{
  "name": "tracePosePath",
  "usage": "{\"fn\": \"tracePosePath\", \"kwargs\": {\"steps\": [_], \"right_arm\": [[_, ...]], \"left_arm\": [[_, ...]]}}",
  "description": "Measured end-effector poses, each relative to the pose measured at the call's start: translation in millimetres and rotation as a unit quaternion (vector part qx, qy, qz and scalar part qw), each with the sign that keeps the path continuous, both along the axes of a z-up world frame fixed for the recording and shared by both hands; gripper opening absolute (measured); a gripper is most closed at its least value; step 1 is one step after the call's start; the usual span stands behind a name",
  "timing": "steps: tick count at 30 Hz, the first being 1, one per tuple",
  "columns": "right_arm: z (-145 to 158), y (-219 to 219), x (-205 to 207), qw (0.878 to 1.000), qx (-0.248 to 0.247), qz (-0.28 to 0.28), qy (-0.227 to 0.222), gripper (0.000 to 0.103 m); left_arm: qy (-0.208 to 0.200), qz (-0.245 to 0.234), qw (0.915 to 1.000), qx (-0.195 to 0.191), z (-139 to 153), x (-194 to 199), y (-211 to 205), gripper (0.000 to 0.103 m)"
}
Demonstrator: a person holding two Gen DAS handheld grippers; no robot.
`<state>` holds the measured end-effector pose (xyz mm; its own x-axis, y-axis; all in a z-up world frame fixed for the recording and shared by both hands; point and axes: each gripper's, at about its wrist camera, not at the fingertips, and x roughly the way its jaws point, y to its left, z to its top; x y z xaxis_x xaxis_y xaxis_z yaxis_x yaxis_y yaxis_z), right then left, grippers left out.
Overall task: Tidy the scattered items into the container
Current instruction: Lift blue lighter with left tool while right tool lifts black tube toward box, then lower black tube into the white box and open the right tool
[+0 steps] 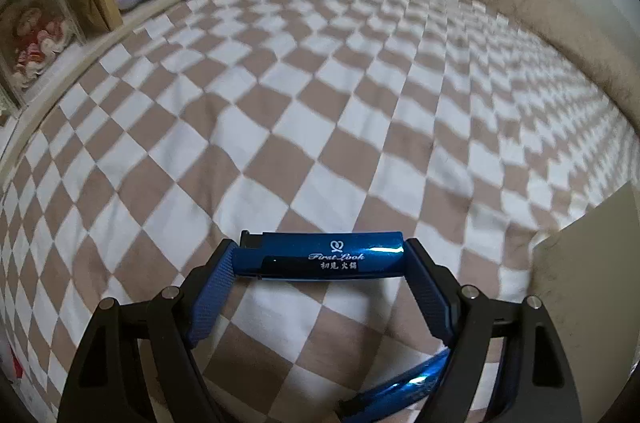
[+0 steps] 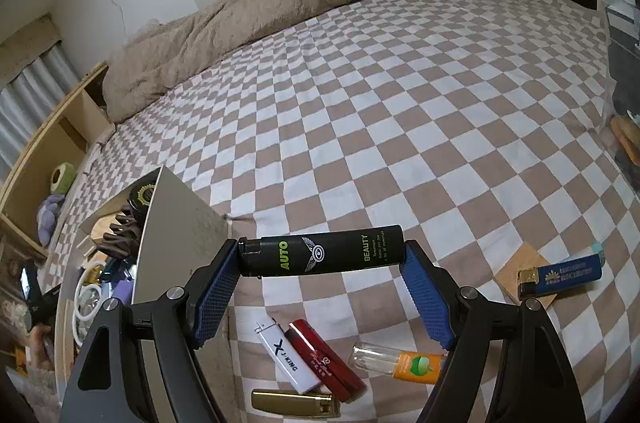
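A glossy blue metallic lighter point(image 1: 320, 257) printed with white lettering lies crosswise between the pads of the left gripper point(image 1: 320, 263), clamped end to end above the brown-and-white checkered bedsheet point(image 1: 280, 103), beside the pale wall of the container point(image 1: 580, 263). A matte black cylindrical lighter point(image 2: 320, 255) with green lettering is likewise grasped end to end by the right gripper point(image 2: 320, 259), just beside the open beige box container point(image 2: 176, 223), which holds assorted small items. On the bed below lie a white lighter point(image 2: 284, 359), a red lighter point(image 2: 326, 361), a gold lighter point(image 2: 296, 403), an orange-labelled clear bottle point(image 2: 400, 363) and a dark blue lighter point(image 2: 560, 277) atop a thin wooden square point(image 2: 516, 271).
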<state>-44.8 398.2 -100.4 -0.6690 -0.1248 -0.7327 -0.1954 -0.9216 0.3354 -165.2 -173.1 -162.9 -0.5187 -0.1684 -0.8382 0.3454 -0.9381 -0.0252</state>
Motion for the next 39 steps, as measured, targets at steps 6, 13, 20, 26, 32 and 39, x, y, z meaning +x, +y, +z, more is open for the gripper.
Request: {"fn": "tracePosePath", "kwargs": {"steps": [6, 13, 20, 26, 32, 39], "right_arm": [[12, -2, 6, 1.0, 0.012, -0.006, 0.023, 0.08], [31, -12, 15, 0.998, 0.018, 0.003, 0.063, 0.08], [50, -27, 22, 0.995, 0.025, 0.02, 0.096, 0.08], [61, -46, 26, 0.992, 0.047, 0.036, 0.116, 0.08], [67, -62, 25, 0.988, 0.05, 0.06, 0.13, 0.08], [73, -86, 28, 0.983, 0.062, 0.093, 0.147, 0.08]], "left_arm": [[0.069, 0.009, 0.9976, 0.007, 35, 17, 3, 0.083], [0.125, -0.02, 0.9919, -0.001, 70, 34, 21, 0.083], [0.16, -0.057, 0.9854, -0.01, 93, 49, 45, 0.083], [0.182, -0.086, 0.9795, -0.004, 108, 61, 62, 0.083], [0.199, -0.114, 0.9734, -0.001, 118, 70, 82, 0.083], [0.204, -0.154, 0.9668, 0.005, 121, 78, 112, 0.083]]}}
